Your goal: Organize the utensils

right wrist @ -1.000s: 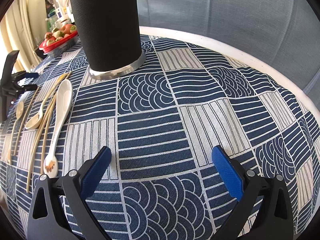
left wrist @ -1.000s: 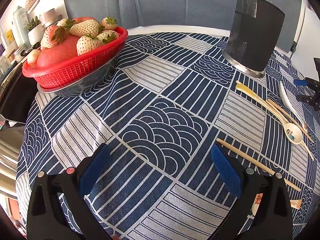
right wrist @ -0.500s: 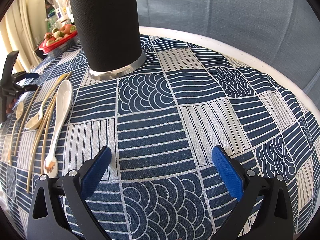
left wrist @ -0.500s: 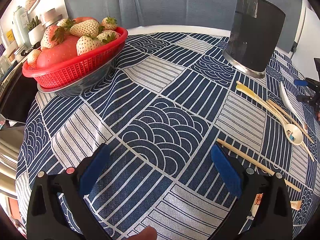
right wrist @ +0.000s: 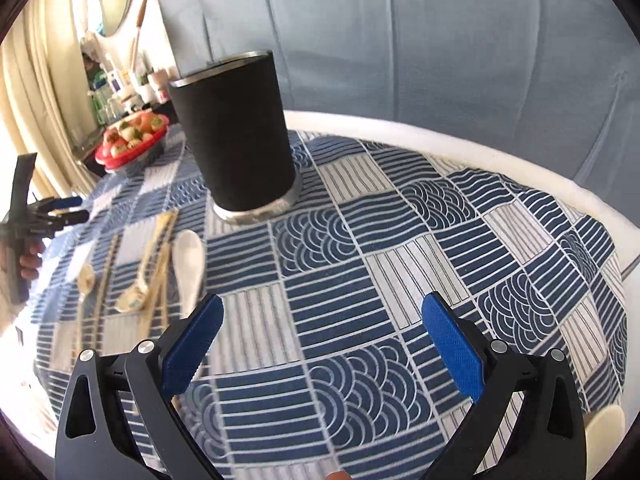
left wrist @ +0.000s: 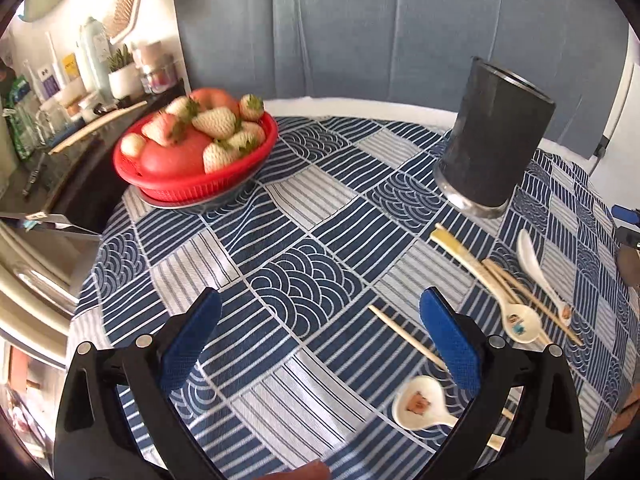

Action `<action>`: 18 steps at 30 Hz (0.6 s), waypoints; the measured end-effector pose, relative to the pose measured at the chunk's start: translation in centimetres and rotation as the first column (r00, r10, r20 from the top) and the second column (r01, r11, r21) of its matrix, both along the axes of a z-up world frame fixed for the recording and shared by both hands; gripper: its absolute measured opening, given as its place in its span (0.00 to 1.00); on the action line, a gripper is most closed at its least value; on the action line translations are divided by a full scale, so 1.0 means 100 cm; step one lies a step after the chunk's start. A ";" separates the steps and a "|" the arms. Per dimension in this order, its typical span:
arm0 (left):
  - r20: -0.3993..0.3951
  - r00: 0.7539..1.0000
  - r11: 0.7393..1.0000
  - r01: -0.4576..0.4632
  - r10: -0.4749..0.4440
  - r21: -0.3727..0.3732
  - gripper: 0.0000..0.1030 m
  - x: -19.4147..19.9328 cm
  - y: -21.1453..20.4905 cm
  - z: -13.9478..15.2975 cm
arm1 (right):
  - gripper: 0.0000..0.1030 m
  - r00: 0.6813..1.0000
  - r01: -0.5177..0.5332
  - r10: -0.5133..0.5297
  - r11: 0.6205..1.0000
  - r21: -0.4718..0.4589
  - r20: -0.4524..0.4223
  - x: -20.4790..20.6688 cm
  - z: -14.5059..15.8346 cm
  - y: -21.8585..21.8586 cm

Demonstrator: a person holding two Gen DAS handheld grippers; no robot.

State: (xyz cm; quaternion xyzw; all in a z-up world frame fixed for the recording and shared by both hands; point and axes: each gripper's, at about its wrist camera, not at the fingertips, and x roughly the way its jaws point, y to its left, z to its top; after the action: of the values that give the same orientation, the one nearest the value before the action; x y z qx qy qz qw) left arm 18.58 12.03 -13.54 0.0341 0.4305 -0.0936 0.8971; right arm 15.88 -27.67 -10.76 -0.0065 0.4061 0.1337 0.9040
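Note:
A black cylindrical holder (left wrist: pixel 494 142) (right wrist: pixel 236 136) stands upright on the blue patterned tablecloth. Before it lie several utensils: a white ceramic spoon (left wrist: pixel 538 272) (right wrist: pixel 189 266), a cream spoon with a picture in its bowl (left wrist: pixel 486 280) (right wrist: pixel 138 292), wooden chopsticks (left wrist: pixel 530 300) (right wrist: pixel 160 276), one loose chopstick (left wrist: pixel 404 334) and a small white spoon (left wrist: pixel 420 404) near my left gripper's right finger. My left gripper (left wrist: pixel 318 334) is open and empty above the cloth. My right gripper (right wrist: pixel 322 334) is open and empty, right of the utensils.
A red basket of strawberries and peaches (left wrist: pixel 196 152) (right wrist: pixel 132 140) sits at the table's far left. A cluttered counter with bottles (left wrist: pixel 80 84) lies beyond it. A blue curtain (right wrist: pixel 400 40) backs the round table's white edge (right wrist: pixel 480 148).
Both grippers have risen and pulled back, so more of the table shows. The small white spoon near my left gripper has come into view. Both stay open.

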 end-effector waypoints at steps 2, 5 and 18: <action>0.003 1.000 0.999 -0.010 0.010 0.033 0.94 -0.023 -0.016 0.025 | 0.92 1.000 0.006 -0.006 0.999 0.033 0.002 -0.020 0.023 0.005; -0.020 1.000 1.000 -0.013 0.013 0.003 0.94 -0.059 -0.036 0.052 | 0.92 0.999 0.029 -0.029 0.999 0.013 -0.016 -0.048 0.047 0.022; -0.004 0.999 0.997 -0.053 0.053 0.048 0.94 -0.149 -0.105 0.101 | 0.92 0.994 0.102 -0.105 0.988 -0.118 -0.023 -0.116 0.079 0.047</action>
State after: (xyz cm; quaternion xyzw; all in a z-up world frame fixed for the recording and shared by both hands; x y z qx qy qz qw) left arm 3.68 1.49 -3.42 0.0440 0.4356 -0.0595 0.8971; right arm 4.31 -22.93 -2.84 -0.0364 0.4260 0.0627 0.9018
